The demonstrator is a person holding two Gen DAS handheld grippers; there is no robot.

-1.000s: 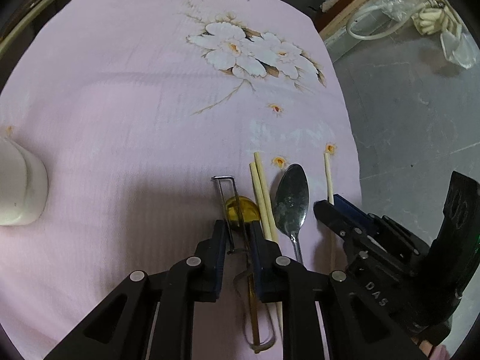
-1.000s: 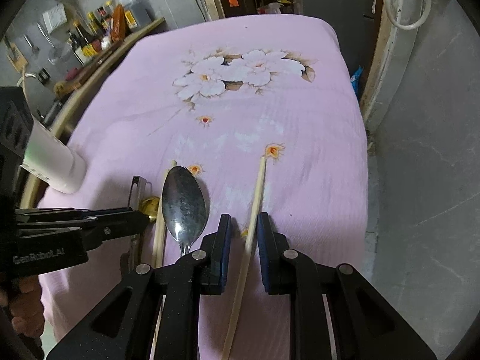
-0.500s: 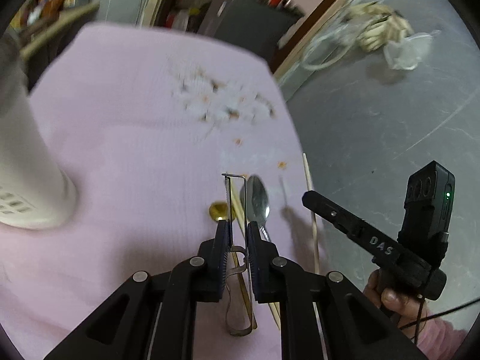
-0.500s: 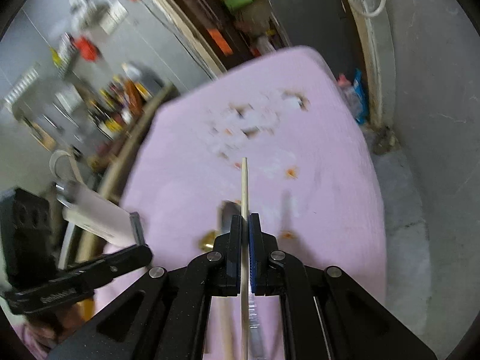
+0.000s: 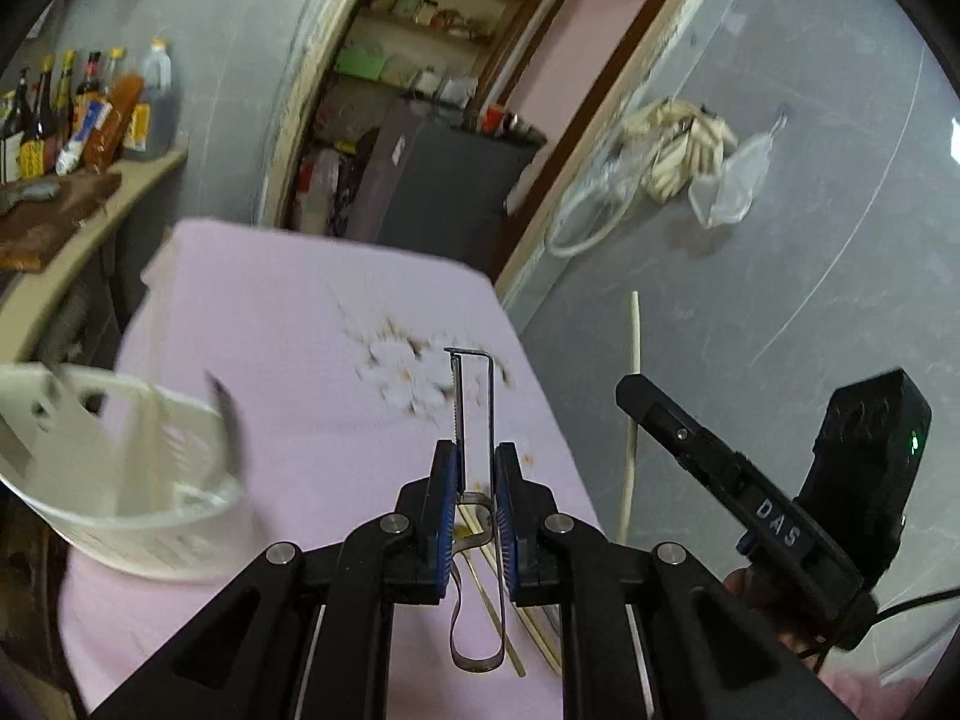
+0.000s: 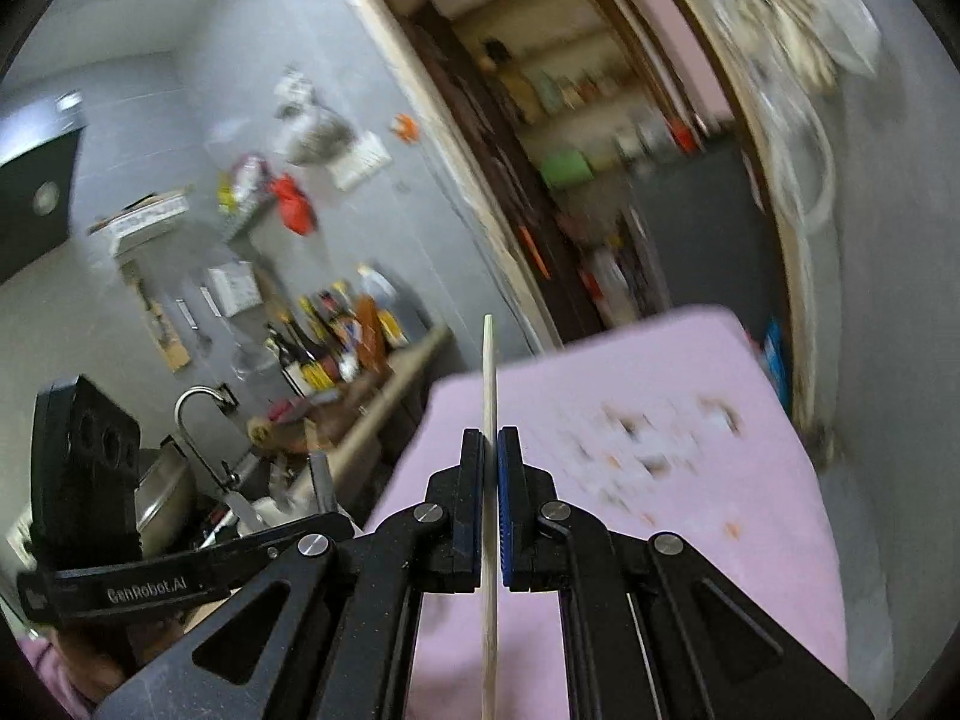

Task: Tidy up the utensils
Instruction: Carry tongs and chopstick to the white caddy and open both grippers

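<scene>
Metal peeler (image 5: 474, 420) pinched between the blue pads of the left claw (image 5: 474, 480): blade frame sticks up and forward past the fingertips, loop handle hangs down behind them, its lower end seen against the pink cloth (image 5: 288, 360). The peeler is lifted clear of the cloth. Under the claw, just behind the pads, two chopsticks on the cloth (image 5: 498, 630) show only as short pale strips; the fingers cover the rest.

Left of the left claw stands a white holder (image 5: 120, 480), blurred and cut by the frame edge; a dark handle (image 5: 225, 414) leans out of it, contents otherwise unreadable.

Right claw (image 6: 491, 468) is pressed tight on a single chopstick (image 6: 489, 378), which runs straight up between the pads and down out of the frame bottom; its lower end is not visible. In the left view the same chopstick (image 5: 631, 408) rises to the right of the left claw, its grip point hidden behind the right claw's body (image 5: 720, 468).

Flower print on the cloth (image 6: 654, 444) is smeared by motion blur in both views.
</scene>
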